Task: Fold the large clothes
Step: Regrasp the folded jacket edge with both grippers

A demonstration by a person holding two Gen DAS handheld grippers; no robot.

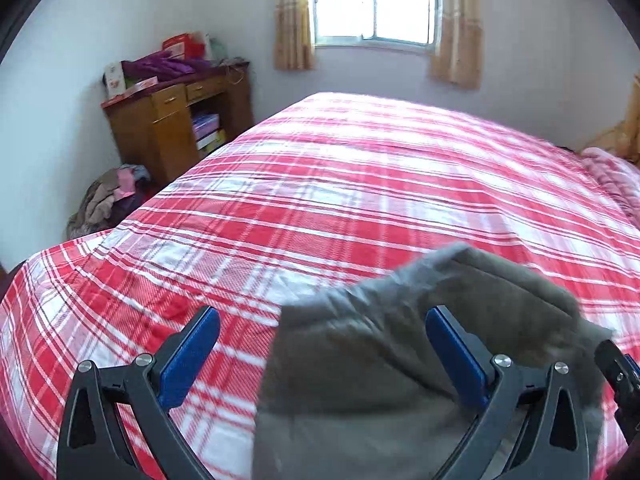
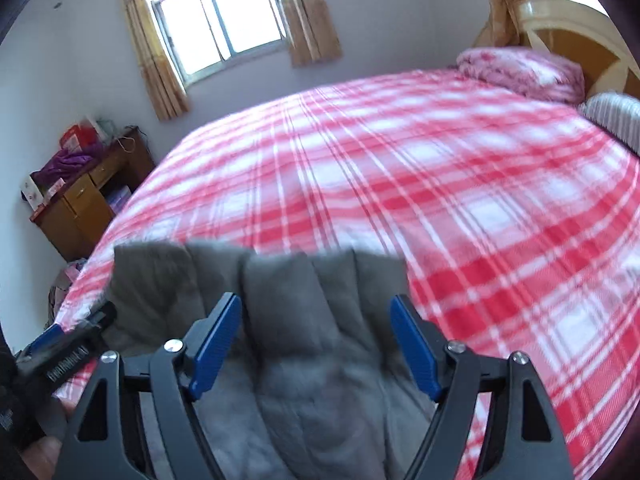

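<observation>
A grey padded garment lies bunched on the near part of a bed with a red and white plaid sheet. My left gripper stands open above it; its blue right finger is over the cloth and its left finger is over bare sheet. In the right wrist view the same garment spreads under my right gripper, which is open wide, with the pads apart from the cloth. The left gripper's body shows at the lower left there.
A wooden cabinet piled with boxes and purple cloth stands at the bed's far left. A heap of clothes lies on the floor beside it. Pillows and a headboard are at the far right. A curtained window is behind.
</observation>
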